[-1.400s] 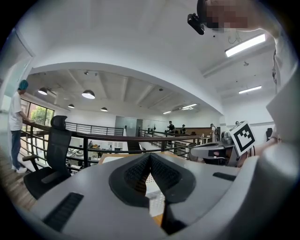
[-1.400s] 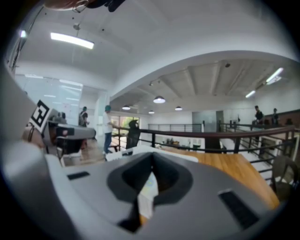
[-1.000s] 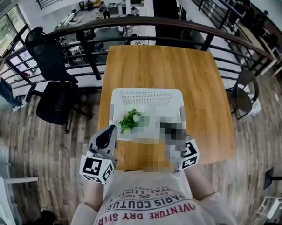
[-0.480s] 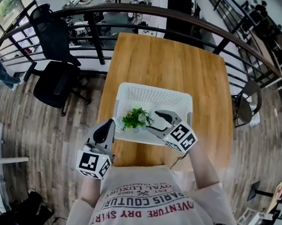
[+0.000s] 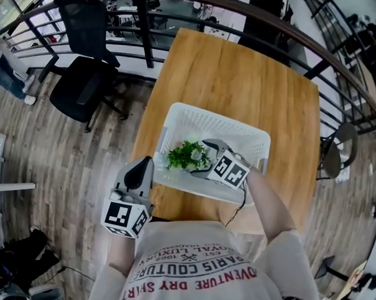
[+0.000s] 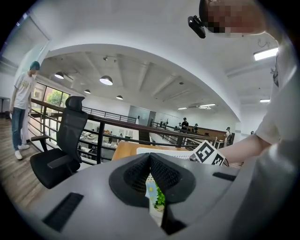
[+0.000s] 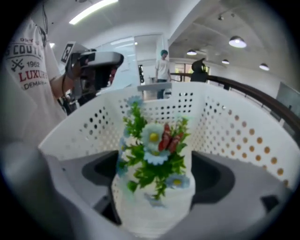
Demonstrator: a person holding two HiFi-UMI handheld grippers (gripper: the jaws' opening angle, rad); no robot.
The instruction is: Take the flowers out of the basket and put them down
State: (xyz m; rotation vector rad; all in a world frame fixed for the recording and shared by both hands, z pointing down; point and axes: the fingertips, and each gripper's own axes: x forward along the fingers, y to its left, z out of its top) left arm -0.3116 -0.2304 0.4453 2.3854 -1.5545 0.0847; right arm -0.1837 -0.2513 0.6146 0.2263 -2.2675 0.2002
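Artificial flowers (image 5: 186,155) in a ribbed white pot (image 7: 152,208) are seen inside a perforated white plastic basket (image 5: 221,120) on a wooden table (image 5: 241,74). The pot is straddled by the right gripper (image 5: 201,158), whose jaws are opening. The left gripper (image 5: 145,171) is held closed, empty, beside the basket. The pot is judged light and rigid, best gripped by its sides, not the soft leaves.
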